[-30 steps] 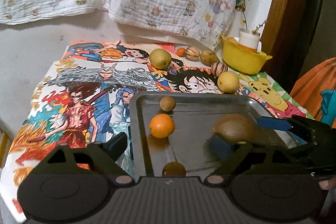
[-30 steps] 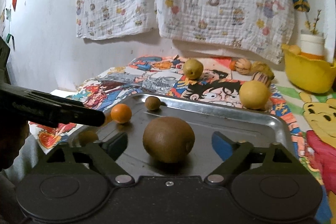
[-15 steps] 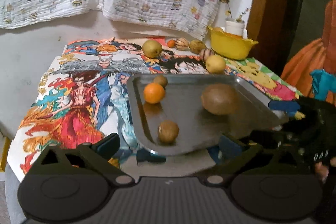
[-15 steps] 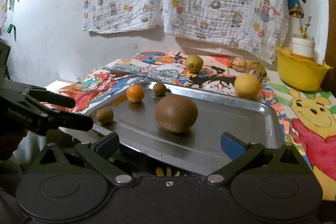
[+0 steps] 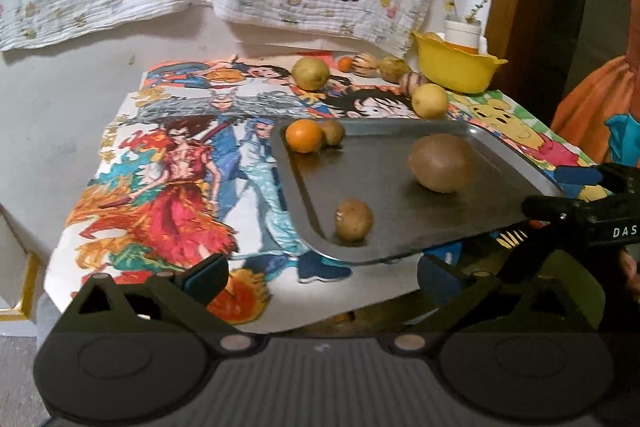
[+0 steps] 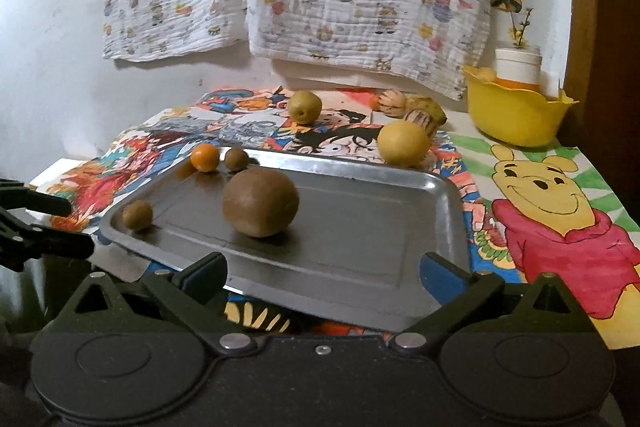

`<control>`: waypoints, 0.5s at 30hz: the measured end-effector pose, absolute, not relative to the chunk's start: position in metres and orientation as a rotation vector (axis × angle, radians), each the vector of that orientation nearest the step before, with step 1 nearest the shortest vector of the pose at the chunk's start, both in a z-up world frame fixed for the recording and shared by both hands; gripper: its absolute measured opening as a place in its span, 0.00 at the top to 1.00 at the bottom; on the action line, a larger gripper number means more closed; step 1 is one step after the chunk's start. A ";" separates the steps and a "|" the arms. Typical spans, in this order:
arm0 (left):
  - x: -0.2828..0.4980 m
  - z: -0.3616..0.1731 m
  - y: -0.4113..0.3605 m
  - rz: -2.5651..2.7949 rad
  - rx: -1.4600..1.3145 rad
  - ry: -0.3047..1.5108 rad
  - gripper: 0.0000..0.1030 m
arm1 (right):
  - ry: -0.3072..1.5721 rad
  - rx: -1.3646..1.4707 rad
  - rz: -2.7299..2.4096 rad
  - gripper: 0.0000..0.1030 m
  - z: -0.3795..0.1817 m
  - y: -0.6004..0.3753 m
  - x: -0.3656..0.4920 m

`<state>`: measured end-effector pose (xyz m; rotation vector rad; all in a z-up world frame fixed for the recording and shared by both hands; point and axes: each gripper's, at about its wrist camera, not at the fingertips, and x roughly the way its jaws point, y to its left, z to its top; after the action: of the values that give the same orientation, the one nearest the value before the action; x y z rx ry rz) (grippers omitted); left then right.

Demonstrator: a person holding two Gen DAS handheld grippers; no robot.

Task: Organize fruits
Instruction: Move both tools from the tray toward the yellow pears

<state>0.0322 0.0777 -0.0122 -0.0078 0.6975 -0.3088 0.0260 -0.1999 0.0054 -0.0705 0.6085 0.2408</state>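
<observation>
While both hand-held grippers, left point(image 5: 322, 273) and right point(image 6: 324, 269), gape empty, the tray point(image 6: 360, 251) lies lengthwise across the bench, kiwi point(image 6: 260, 202) upon it.

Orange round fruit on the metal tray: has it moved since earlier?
Yes, the orange fruit rolled into the metal tray's far left corner.

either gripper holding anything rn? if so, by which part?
Nothing is held. The left hand-held gripper and right hand-held gripper are both open, short of the tray; the fruit lie loose on it.
</observation>
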 end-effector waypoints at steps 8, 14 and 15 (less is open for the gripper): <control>0.049 0.000 0.089 -0.264 -0.022 0.691 0.00 | 0.592 -0.074 0.241 0.01 0.011 -0.198 0.046; 0.075 0.006 0.090 -0.246 -0.016 0.695 0.00 | 0.600 -0.062 0.239 0.01 0.009 -0.199 0.067; 0.080 0.007 0.091 -0.245 -0.016 0.693 0.00 | 0.600 -0.060 0.239 0.01 0.009 -0.200 0.072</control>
<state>0.0795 0.0906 0.0066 -0.0156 0.6929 -0.2446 0.0718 -0.1995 0.0088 -0.0599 0.5995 0.2387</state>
